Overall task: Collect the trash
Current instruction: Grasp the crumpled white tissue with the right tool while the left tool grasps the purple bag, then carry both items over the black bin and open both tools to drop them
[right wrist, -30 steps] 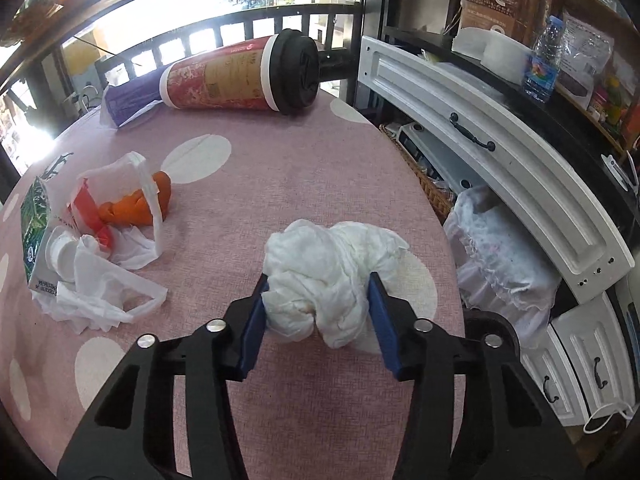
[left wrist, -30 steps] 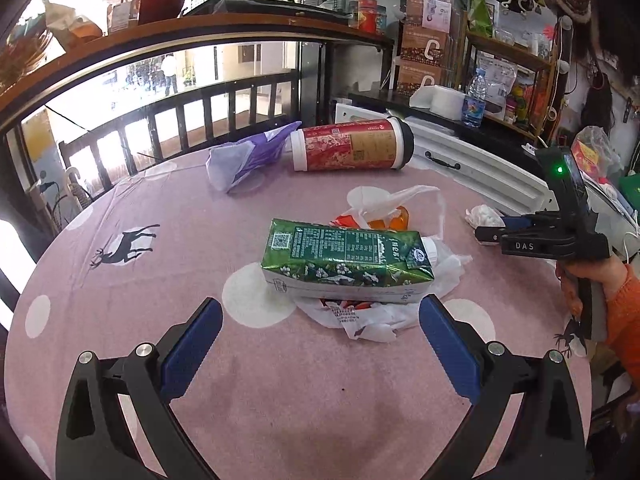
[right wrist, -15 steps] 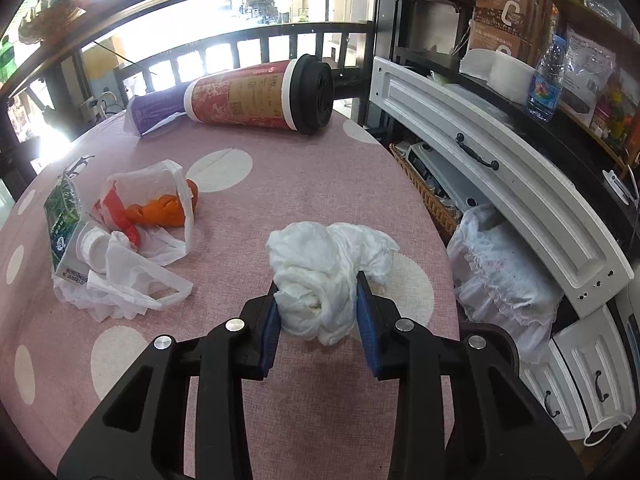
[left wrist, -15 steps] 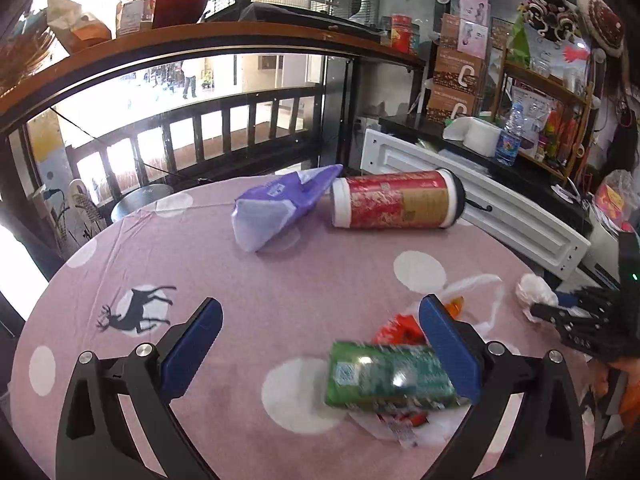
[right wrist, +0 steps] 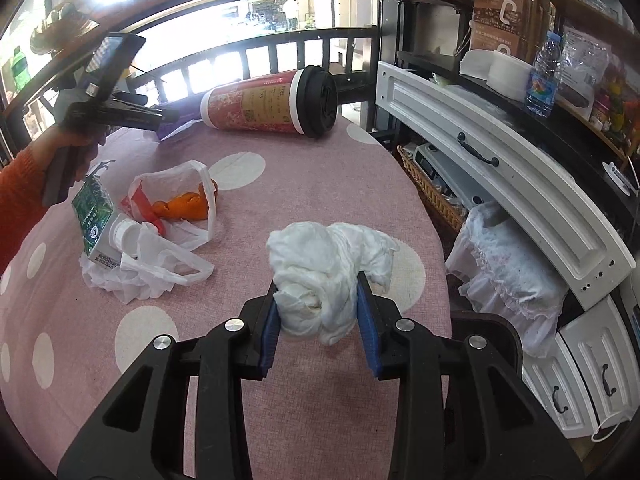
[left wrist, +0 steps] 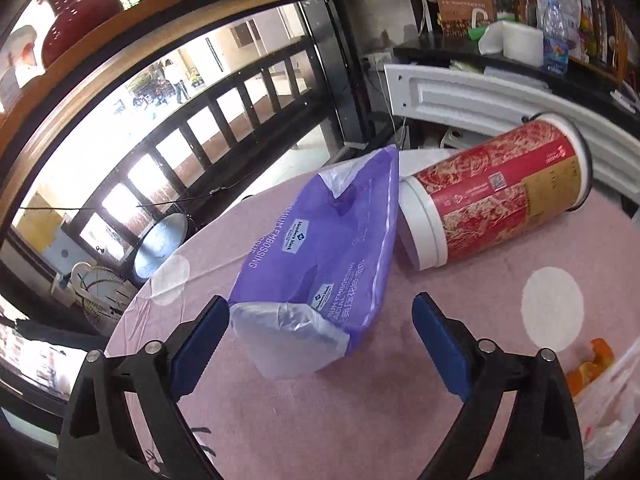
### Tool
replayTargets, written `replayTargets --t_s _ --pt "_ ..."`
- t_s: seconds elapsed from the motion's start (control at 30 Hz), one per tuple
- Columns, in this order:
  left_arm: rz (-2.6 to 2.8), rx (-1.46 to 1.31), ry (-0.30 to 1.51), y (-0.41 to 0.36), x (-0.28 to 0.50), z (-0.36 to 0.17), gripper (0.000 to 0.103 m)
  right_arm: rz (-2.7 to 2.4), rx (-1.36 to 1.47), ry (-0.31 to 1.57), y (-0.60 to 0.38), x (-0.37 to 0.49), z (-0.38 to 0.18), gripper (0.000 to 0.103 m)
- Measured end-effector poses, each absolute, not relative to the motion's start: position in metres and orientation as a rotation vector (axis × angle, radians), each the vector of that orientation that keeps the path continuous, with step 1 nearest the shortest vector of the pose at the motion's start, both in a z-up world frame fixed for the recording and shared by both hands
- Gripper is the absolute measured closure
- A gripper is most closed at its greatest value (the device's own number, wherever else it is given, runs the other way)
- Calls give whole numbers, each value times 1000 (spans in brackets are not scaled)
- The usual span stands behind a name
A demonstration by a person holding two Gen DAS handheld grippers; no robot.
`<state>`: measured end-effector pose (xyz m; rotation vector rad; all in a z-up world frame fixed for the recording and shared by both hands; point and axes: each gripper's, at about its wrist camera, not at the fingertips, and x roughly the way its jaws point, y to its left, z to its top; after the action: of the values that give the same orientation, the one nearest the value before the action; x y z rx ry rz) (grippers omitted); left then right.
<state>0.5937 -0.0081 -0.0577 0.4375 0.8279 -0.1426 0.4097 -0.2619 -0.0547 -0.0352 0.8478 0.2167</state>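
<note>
A purple tissue pack (left wrist: 320, 256) lies on the pink dotted tablecloth (left wrist: 320, 420) at the far edge, its pale end between the blue pads of my left gripper (left wrist: 320, 328). The jaws are closing; the left pad is close to the pack, the right pad stands apart. My right gripper (right wrist: 318, 312) is shut on a crumpled white tissue wad (right wrist: 320, 264) just above the table. The left gripper (right wrist: 132, 114) also shows in the right wrist view, held in a hand with an orange sleeve.
A large red cup (left wrist: 492, 196) with a black lid lies on its side beside the purple pack. A green carton (right wrist: 94, 216), white plastic bags and orange peel (right wrist: 184, 208) lie mid-table. A white cabinet (right wrist: 500, 168) and wicker basket (right wrist: 432, 192) stand past the right edge.
My left gripper has swung away from the green carton to the purple pack at the far edge, and its jaws have narrowed a little. The right gripper squeezed the tissue wad tighter and lifted slightly.
</note>
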Motion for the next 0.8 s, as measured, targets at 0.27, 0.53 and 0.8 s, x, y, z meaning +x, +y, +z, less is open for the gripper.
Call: replayTargets --t_s 0.27,0.53,0.8 --pt "-50 492 853 0 608 -80 81 187 -23 835 -273 402 -56 68" --pt "-4 301 750 39 576 -49 93 194 37 787 -281 388 -52 68" --pt "-29 209 635 63 484 -17 93 203 67 744 -287 356 -50 68"
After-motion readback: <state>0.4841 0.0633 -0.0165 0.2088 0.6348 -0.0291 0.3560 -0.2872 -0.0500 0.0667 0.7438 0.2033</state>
